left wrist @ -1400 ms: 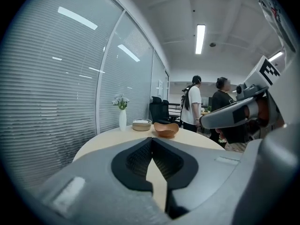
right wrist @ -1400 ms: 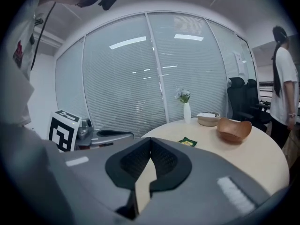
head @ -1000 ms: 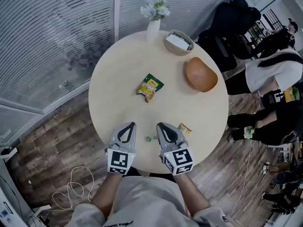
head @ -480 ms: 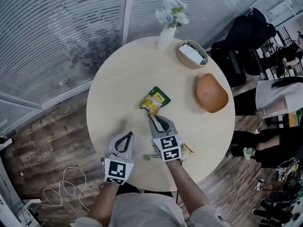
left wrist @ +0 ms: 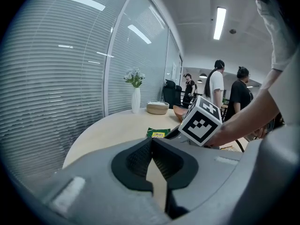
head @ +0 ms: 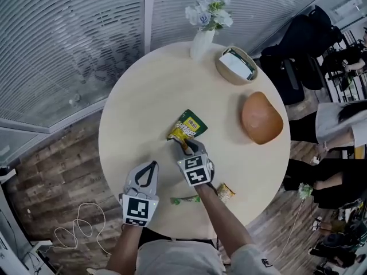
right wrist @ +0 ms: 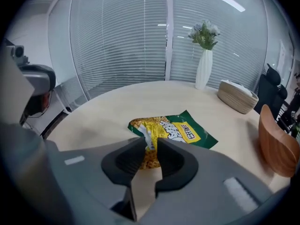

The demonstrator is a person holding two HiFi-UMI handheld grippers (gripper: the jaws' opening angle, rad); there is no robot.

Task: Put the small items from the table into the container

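Observation:
A green and yellow snack bag [head: 187, 125] [right wrist: 171, 133] lies flat near the middle of the round table [head: 143, 96]. My right gripper [head: 184, 146] [right wrist: 150, 146] points down at the bag's near yellow end. Its jaws are opening, and the bag's crinkled edge stands in the gap between the tips. My left gripper [head: 150, 167] [left wrist: 150, 142] hovers over the table's near edge with its jaws together and nothing in them. A small green sweet [head: 182, 200] and a small orange packet [head: 225, 192] lie by the near edge, behind my right hand.
A brown wooden bowl [head: 261, 118] [right wrist: 276, 144] sits at the table's right. A woven basket [head: 235, 66] [right wrist: 237, 96] holding a white thing and a white vase of flowers [head: 204, 33] [right wrist: 204, 68] stand at the far edge. People stand beyond the table on the right.
My right gripper has travelled from the table's near edge forward and down to the snack bag, and its jaws have parted. The left gripper has sunk a little near the edge.

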